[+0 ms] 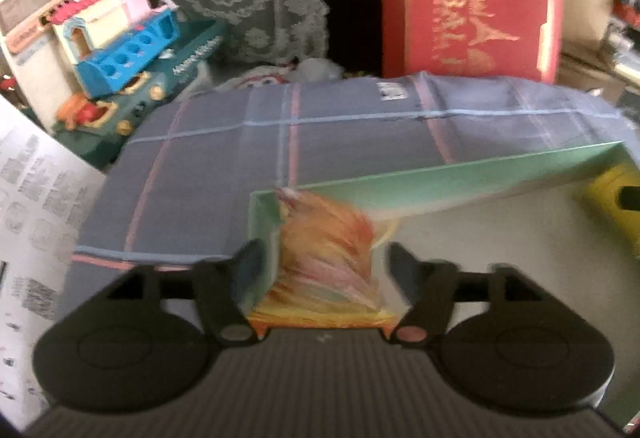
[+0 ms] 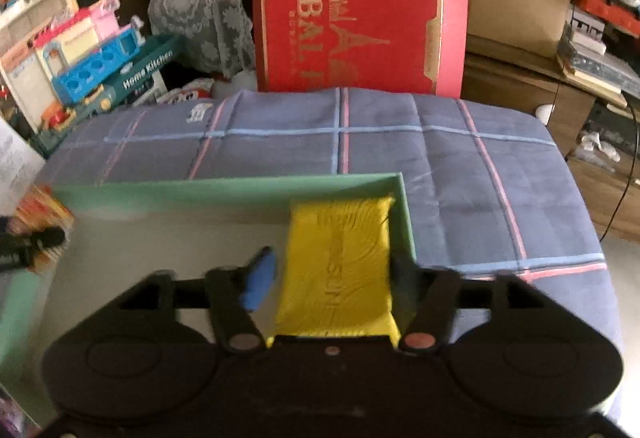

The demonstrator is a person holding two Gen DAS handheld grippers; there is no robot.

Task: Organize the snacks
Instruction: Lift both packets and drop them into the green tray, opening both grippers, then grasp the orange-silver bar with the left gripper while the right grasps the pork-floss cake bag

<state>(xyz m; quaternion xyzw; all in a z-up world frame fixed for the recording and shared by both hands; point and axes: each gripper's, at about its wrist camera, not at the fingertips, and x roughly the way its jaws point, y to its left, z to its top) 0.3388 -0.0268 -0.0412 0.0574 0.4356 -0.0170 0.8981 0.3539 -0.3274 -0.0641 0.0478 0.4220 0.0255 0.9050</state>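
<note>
1. While both claws reach into the shallow green-walled cardboard tray, each has a snack packet between its fingers.
2. Left claw: its fingers stand apart on either side of a blurred orange-and-pink foil snack packet. The pictures do not settle whether the pads press on it, so I cannot tell if it is clamped.
3. That orange packet sits in the tray's far left corner, against the green wall; the right wrist view shows it at the left edge, with the left claw's dark fingers beside it.
4. Right claw: a flat bright yellow snack packet lies between its fingers. A gap shows between the blue-padded left finger and the packet, while the right finger is close at the packet's edge; the claw reads as parted, not gripping.
5. The yellow packet lies on the tray's pale floor in the far right corner, close beside the far and right walls.
6. The tray rests on a blue-grey cloth with pink and light-blue stripes that covers the surface below.
7. Behind the cloth stands a large red box with gold "GLOBAL" lettering, and to the left a pile of plastic toy kitchen sets.
</note>
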